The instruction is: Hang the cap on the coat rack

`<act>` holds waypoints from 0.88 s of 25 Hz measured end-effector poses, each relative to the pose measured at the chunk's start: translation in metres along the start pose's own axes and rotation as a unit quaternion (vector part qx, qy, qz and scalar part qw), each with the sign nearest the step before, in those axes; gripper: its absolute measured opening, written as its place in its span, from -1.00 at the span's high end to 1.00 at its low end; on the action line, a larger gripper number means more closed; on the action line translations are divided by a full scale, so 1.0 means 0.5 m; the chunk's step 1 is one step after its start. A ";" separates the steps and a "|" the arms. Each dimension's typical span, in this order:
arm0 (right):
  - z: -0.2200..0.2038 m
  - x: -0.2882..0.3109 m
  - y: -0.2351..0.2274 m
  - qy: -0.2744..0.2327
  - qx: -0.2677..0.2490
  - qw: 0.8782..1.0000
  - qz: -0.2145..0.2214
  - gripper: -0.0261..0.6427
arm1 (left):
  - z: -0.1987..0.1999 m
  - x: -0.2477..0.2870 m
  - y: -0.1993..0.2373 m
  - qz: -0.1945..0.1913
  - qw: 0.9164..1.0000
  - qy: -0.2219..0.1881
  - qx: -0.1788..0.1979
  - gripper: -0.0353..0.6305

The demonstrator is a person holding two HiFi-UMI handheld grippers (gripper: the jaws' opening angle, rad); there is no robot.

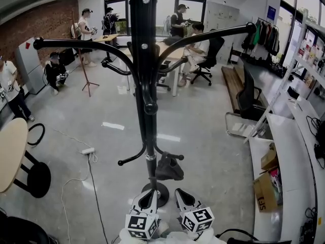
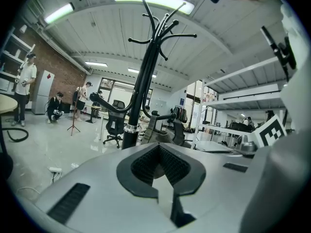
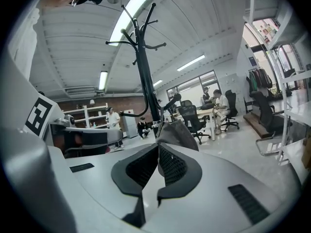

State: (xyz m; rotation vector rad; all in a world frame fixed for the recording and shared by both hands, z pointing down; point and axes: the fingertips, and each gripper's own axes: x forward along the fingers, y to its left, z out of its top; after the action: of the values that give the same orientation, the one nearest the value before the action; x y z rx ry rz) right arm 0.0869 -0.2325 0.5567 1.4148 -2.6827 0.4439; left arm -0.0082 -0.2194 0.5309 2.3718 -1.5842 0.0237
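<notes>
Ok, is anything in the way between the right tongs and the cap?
Nothing visible is. The cap hangs low on the coat rack, straight ahead of the shut right tongs, with only open air between the two.

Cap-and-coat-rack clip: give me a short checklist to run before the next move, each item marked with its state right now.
1. The cap hanging from a low hook of the coat rack: ok.
2. The coat rack standing on its base: ok.
3. Jaws of the right gripper together: ok.
4. That gripper free of the cap: cannot tell; the fabric shows right behind the jaw tips.
5. The left gripper empty, short of the rack: ok.
</notes>
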 end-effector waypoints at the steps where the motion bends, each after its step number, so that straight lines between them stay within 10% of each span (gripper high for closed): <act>1: -0.002 -0.002 0.001 0.001 0.001 1.000 -0.001 0.86 | 0.002 -0.001 -0.001 -0.001 1.000 -0.001 0.000 0.89; 22: -0.018 -0.046 0.132 -0.019 0.008 0.999 -0.035 0.87 | 0.010 -0.126 0.045 -0.032 0.999 -0.010 0.009 0.89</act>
State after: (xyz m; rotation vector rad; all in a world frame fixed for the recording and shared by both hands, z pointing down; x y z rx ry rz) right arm 0.0454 -0.1767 0.5461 1.5318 -2.6539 0.4388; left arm -0.0544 -0.1716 0.5204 2.4418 -1.5227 -0.0007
